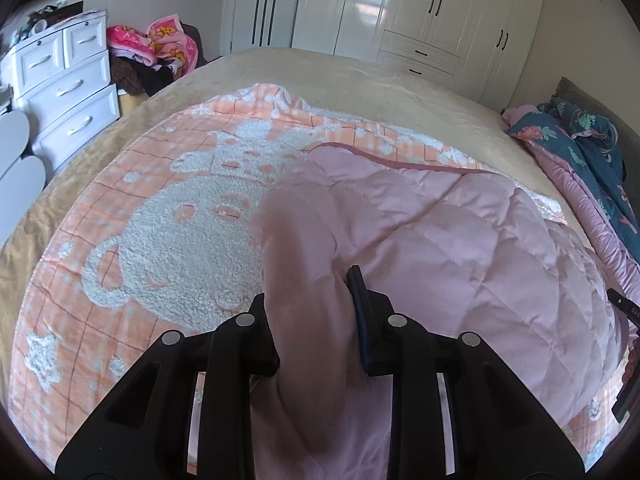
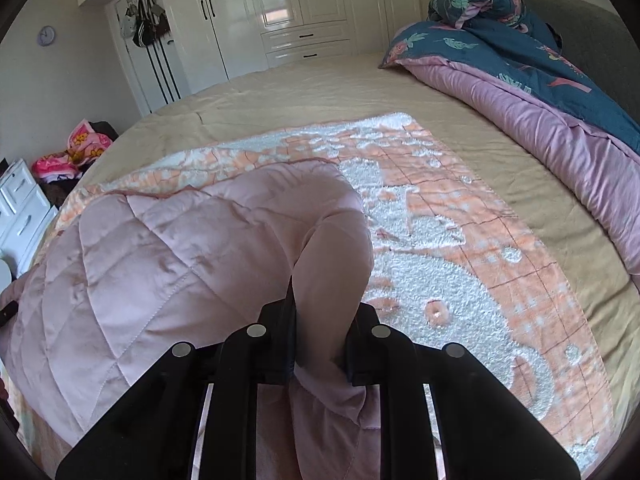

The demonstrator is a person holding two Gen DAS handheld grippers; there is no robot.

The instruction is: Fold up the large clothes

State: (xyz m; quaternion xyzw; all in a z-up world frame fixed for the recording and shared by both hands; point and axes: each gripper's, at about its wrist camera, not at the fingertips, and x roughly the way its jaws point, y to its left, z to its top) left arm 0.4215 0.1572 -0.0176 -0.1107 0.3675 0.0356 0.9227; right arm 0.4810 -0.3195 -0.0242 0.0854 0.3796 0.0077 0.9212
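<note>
The pink quilted garment [image 1: 460, 248] is lying puffed and creased on an orange-and-white fleece blanket [image 1: 160, 216] spread over the bed [image 2: 280, 92]. The left gripper [image 1: 310, 312] is pinching one bunched fold of it, and the right gripper [image 2: 320, 324] is clamping another.

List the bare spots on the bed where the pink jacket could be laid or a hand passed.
Free: tan sheet between the peach blanket and the wardrobe, and the strip between the blanket and the rolled duvet. The blanket's bear side is bare too. Crowded: the pink jacket covers the blanket's middle; both grippers hold it.
</note>
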